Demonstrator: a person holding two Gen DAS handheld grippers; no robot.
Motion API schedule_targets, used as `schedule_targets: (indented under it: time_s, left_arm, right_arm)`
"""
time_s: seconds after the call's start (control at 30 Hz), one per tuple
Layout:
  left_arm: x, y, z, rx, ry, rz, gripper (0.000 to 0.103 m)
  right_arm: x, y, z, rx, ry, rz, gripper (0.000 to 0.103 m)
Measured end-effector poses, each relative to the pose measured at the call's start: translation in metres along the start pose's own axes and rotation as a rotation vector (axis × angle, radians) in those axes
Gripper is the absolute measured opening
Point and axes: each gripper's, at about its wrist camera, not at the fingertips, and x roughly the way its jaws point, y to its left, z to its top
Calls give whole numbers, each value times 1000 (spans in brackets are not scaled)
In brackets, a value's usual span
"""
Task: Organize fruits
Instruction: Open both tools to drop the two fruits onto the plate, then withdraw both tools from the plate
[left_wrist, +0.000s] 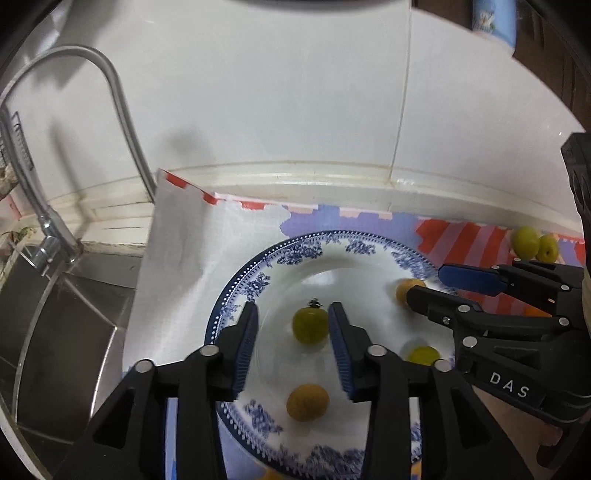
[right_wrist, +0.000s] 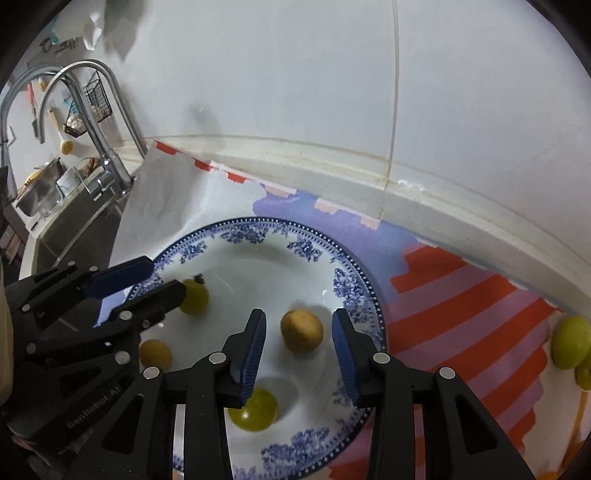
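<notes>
- I have both tools over the plate, which lies on a striped cloth on the table, with a sink off to its left.
- My left tool is spread wide and grips nothing; a green fruit with a dark stem sits on the plate between its fingers, clear of both.
- My right tool is likewise spread and empty, with a brown fruit lying between its fingers, untouched.
- Two more lie on the plate: a second brown fruit at the near rim and a second green fruit close by.
- Two further green fruits rest off the plate, to its right on the cloth, against the wall.
- I judge the step to be gathering fruit onto the plate, partly done. Next I would likely take the right tool to the pair by the wall, approaching low and closing gently, since round fruit rolls.
- Hard to make out: the farther of that pair is cut off at the frame edge, and something orange at the plate's near edge is too clipped to name.
</notes>
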Motion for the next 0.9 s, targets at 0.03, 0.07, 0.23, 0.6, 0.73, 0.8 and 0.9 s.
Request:
schedule_targets:
  time_s: [0.03,0.07,0.23,0.6,0.73,0.8,0.9]
  left_arm:
    - [-9,-1,-1,-3,-18,1,46]
    - [-14,-1,-1,-6,-27,5,47]
    - [-54,-6,-6,-27,-89,0,58]
    - [-122,-37,-22,0,-188,-33,70]
    - [-143,-51,-26,10,-225,-56,73]
    - [-152,-58,-28,23,-238,-69,74]
    - [-164,-71,-32,45,-256,-85,74]
  right_arm:
    - [-7,1,-1,2,-15,-5,38]
    - [-13,1,-2,4,-27,-10,38]
    - [-56,3,-12,22,-113,-31,38]
    - [-144,1,-41,75,-249,-92,43]
    - [-173,-4,-54,102,-287,-123,48]
    - [-186,-7,-61,118,-301,-136,48]
    - [-206,-12,-76,142,-319,-162,48]
